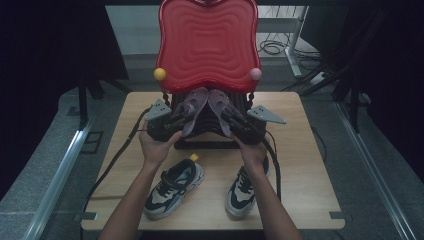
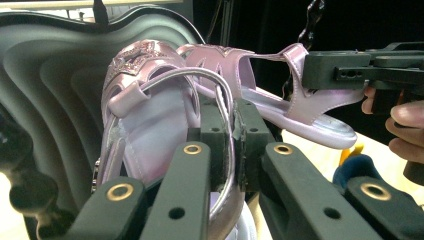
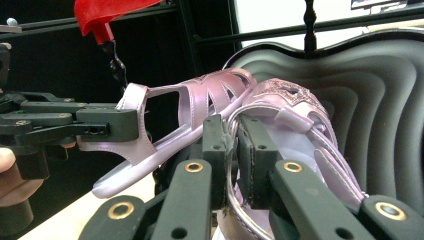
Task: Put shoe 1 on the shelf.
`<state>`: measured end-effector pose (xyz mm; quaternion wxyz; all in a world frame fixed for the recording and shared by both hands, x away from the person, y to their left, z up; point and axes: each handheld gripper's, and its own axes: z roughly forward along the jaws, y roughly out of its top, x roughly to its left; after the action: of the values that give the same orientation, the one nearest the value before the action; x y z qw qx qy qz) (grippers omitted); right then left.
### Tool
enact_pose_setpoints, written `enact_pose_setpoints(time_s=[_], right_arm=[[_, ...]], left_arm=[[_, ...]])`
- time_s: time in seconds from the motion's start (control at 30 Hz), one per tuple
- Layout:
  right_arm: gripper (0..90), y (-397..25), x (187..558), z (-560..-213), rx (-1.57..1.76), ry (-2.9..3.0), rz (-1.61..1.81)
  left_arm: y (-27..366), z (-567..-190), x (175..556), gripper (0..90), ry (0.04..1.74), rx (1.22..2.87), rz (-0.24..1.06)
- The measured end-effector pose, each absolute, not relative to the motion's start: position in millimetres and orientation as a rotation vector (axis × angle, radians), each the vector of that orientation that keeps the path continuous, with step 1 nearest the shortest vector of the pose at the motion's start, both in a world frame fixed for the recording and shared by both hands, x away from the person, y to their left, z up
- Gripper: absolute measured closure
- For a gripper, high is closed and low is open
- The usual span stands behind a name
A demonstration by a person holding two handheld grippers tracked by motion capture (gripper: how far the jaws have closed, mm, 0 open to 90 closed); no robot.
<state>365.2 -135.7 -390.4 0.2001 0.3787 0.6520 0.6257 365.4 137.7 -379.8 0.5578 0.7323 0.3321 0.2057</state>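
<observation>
The red rack [image 1: 207, 42] stands at 12 o'clock on the table [image 1: 305, 165]. Just below it hang 2 pink sandals: the left gripper [image 1: 167, 125] is clenched on the left sandal [image 1: 194, 107], the right gripper [image 1: 240, 125] on the right sandal [image 1: 220, 105] (each by a strap). Keep both grips firm and move the pair level, clear of the 2 sneakers [image 1: 175, 189] at 6 o'clock.

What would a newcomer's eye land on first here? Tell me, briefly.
First the big red wavy tray standing at the table's far edge, a yellow ball and a pink ball at its lower corners. Next, just below it, the two pink sandals, each clamped by its strap in the left gripper and the right gripper. Nearest the person, a pair of sneakers lies on the wooden table.
</observation>
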Motion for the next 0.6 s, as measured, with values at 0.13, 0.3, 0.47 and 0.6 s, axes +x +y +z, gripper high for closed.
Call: enact_pose_setpoints(time_s=[0.13, 0.3, 0.47, 0.6], right_arm=[[83.2, -131, 367, -389, 1.045, 1.810, 1.738], [83.1, -127, 371, -386, 1.021, 1.809, 1.704], [83.1, -126, 375, -385, 1.020, 1.793, 1.701], [83.0, -125, 379, -387, 1.030, 1.768, 1.698]], left_arm=[[133, -380, 368, 84.8, 0.784, 1.730, 0.499], [130, -379, 369, 84.8, 0.791, 1.724, 0.515], [126, -376, 375, 84.7, 0.787, 1.732, 0.538], [123, -378, 379, 84.7, 0.792, 1.726, 0.554]])
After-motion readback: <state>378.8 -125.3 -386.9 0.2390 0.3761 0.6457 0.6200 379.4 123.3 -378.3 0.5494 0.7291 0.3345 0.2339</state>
